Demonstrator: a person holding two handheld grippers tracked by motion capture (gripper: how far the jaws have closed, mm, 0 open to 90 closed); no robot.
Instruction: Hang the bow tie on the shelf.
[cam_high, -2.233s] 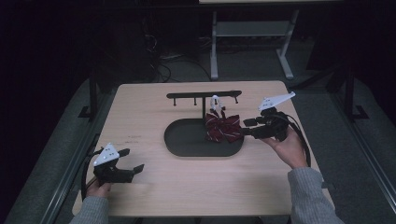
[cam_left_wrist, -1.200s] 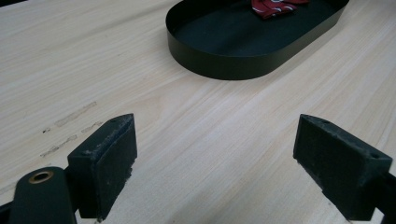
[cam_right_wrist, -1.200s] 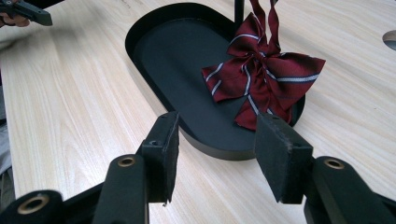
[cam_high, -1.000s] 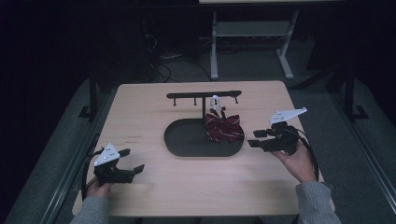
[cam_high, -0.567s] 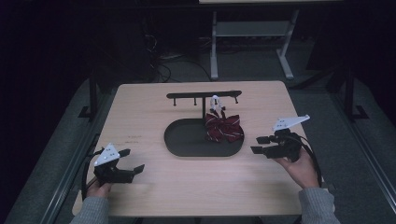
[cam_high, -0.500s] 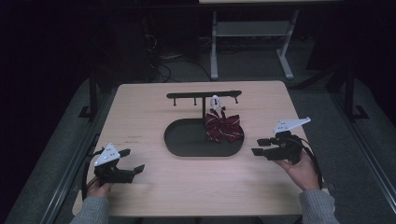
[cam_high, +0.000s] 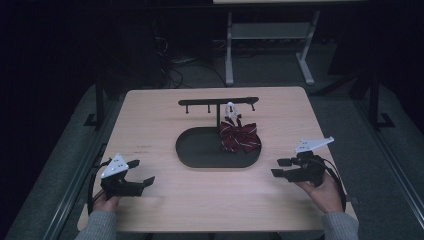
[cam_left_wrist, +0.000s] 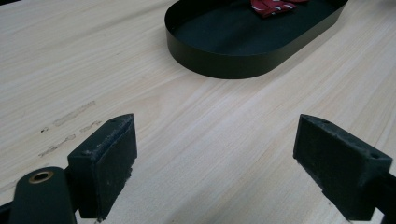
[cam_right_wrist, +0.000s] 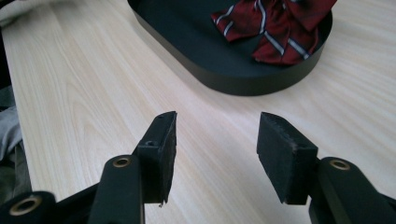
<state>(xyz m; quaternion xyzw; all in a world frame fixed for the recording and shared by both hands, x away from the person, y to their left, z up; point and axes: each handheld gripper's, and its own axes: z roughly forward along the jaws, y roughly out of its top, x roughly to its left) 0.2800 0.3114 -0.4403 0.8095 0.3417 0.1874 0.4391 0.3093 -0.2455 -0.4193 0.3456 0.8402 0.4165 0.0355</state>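
At the near left corner of the wooden table (cam_high: 150, 125), the left gripper (cam_high: 141, 172) is held low over the bare wood by the person's left hand (cam_high: 104, 202), with the grey three-cornered plate on its top. Its jaws stand wide apart and nothing is between them; in the left gripper view only the wood grain and some faint scuff marks (cam_left_wrist: 70, 123) are seen in the gap, and I cannot tell if the pads touch the surface. Ahead of this gripper, well apart from it, lies the black oval tray (cam_high: 200, 150) in the middle of the table. A thin post rises from the tray and carries a dark bar with small pegs (cam_high: 218, 102). From this bar, right of the post, a dark red bow tie with pale stripes (cam_high: 240, 137) hangs by a white clip (cam_high: 230, 108), and its lower part reaches the right end of the tray; in the right gripper view the fabric (cam_right_wrist: 280, 25) seems to rest on the tray floor. Near the right edge of the table, the right gripper (cam_high: 280, 167) is held by the person's right hand (cam_high: 325, 187), pointing left toward the tray. Its jaws are parted too, less widely than the left ones, and they hold nothing. The bow tie lies ahead of these jaws, clearly apart from them, with bare wood and the tray wall (cam_right_wrist: 261, 84) between.
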